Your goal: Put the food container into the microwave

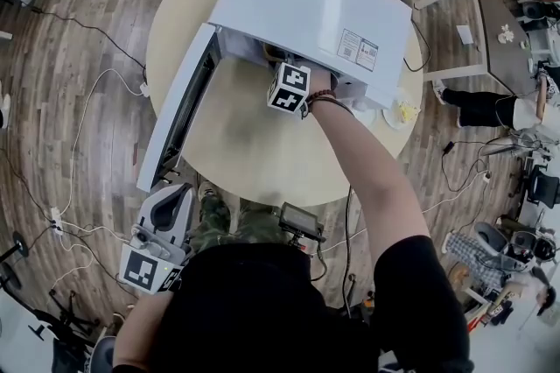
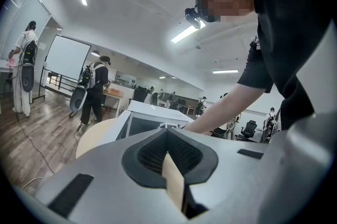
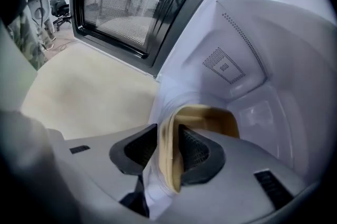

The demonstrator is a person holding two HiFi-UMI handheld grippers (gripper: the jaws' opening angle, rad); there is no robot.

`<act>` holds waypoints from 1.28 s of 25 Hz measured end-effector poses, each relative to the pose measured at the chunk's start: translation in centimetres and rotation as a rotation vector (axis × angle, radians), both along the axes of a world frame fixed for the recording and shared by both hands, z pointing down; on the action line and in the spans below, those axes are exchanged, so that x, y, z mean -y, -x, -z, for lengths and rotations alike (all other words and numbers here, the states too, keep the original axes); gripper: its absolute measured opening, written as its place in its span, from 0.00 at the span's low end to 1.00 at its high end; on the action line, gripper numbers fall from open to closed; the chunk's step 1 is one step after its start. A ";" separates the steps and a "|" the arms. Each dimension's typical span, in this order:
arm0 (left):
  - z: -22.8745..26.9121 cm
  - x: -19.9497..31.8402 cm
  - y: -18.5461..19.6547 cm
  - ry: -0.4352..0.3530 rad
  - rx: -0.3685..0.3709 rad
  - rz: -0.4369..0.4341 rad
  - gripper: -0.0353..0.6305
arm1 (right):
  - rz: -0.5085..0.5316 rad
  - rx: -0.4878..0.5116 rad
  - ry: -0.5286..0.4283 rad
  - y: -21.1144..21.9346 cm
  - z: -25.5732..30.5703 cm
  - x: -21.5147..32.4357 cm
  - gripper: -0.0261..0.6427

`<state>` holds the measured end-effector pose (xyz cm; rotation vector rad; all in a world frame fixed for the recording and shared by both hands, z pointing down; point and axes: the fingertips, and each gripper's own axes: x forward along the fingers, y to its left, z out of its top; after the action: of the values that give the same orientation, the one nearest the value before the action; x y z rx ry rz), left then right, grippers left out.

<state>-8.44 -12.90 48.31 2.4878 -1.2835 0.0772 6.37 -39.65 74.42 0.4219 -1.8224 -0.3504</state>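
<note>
The white microwave (image 1: 306, 3) stands on the round beige table (image 1: 254, 152) with its door (image 1: 179, 113) swung open to the left. My right gripper (image 3: 169, 152) reaches into the cavity (image 3: 247, 49) and is shut on the rim of the beige food container (image 3: 210, 118), which it holds inside the cavity. In the head view only that gripper's marker cube (image 1: 289, 88) shows at the opening. My left gripper (image 2: 171, 165) hangs low at the table's near left, its jaws together with nothing between them; the head view shows its body (image 1: 162, 227).
A small plate with yellow food (image 1: 401, 113) lies on the table to the microwave's right. Cables (image 1: 79, 135) run over the wooden floor. Another table (image 1: 486, 21) stands at the right. People (image 2: 95, 89) stand in the room behind.
</note>
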 end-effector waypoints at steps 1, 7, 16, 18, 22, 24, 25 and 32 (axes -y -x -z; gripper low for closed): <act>0.0 0.0 -0.1 0.000 0.001 -0.004 0.08 | 0.000 0.006 -0.017 0.0 0.1 0.1 0.27; 0.1 0.1 -0.3 -0.003 0.004 -0.012 0.08 | -0.018 0.070 -0.115 0.4 1.2 -0.4 0.39; 1.4 1.5 -1.5 -0.057 -0.008 -0.061 0.08 | -0.063 0.198 -0.166 -0.3 4.6 -7.6 0.33; 2.0 2.1 -1.8 -0.080 -0.017 -0.078 0.08 | -0.105 0.209 -0.122 -0.8 5.0 -10.3 0.29; 3.8 3.0 -2.8 -0.130 -0.034 -0.120 0.08 | -0.185 0.253 -0.038 -1.5 7.1 -15.9 0.13; 4.7 3.4 -3.4 -0.159 -0.044 -0.144 0.08 | -0.213 0.296 -0.044 -1.5 9.4 -18.0 0.10; 5.2 3.5 -3.7 -0.175 -0.049 -0.157 0.08 | -0.227 0.322 -0.058 -1.5 10.8 -18.8 0.09; 8.4 4.0 -5.9 -0.271 -0.077 -0.247 0.08 | -0.368 0.538 -0.124 -0.4 20.4 -22.8 0.06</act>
<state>-2.59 -16.87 39.94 2.8389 -1.0080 -0.1411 6.72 -16.86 54.04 0.9966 -2.1895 -0.0950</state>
